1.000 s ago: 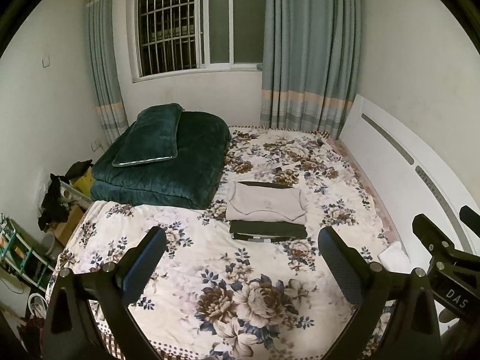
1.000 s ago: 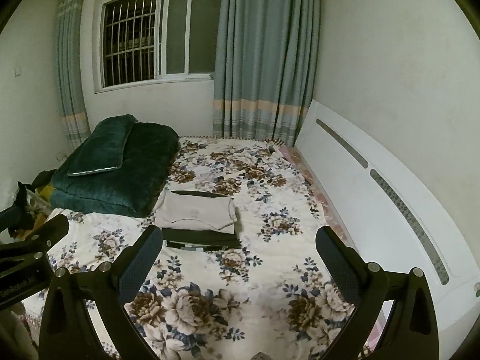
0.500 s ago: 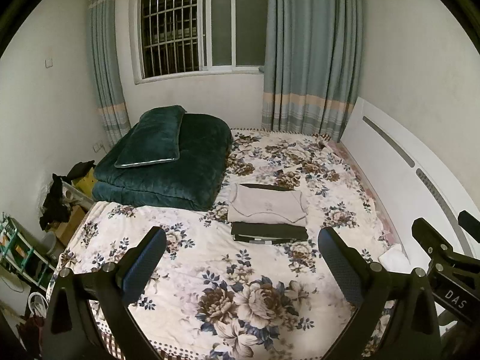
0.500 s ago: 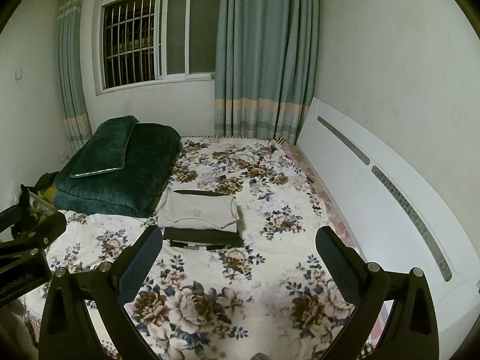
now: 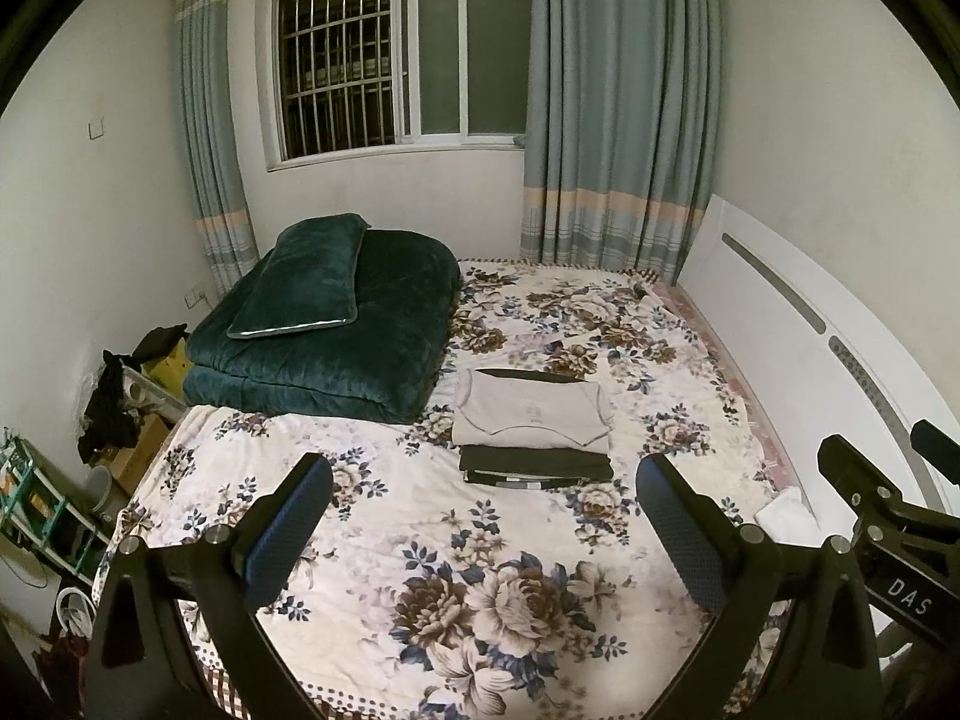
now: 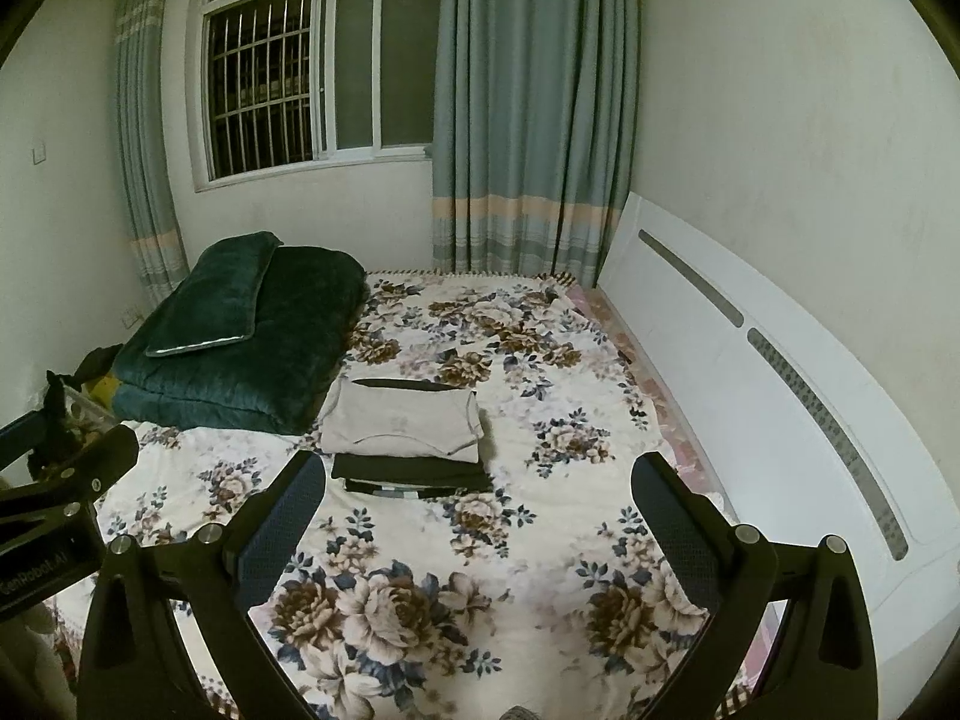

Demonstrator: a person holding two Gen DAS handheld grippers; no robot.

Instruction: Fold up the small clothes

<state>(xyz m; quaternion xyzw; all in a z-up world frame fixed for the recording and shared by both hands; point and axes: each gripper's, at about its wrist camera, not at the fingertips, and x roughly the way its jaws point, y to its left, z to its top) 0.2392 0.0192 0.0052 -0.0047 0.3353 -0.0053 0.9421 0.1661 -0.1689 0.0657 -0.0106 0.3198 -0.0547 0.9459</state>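
Left wrist view: raised above the near edge of the bed [image 5: 372, 540], facing the barred window [image 5: 396, 54], well back from the folded stack [image 5: 534, 420]. Right wrist view: same height and heading, set further right, closer to the white headboard [image 6: 750, 396]. Shared by the 2 views: floral sheet, stack [image 6: 408, 426], green quilt [image 6: 252, 348], curtains, window wall. Each gripper's edge visible in the other's view

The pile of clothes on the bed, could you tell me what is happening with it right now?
Nothing is being handled. The beige top lies folded on a dark folded garment on the floral bedspread. The left gripper and right gripper both hover open above the bed's near end, well short of the pile, holding nothing.
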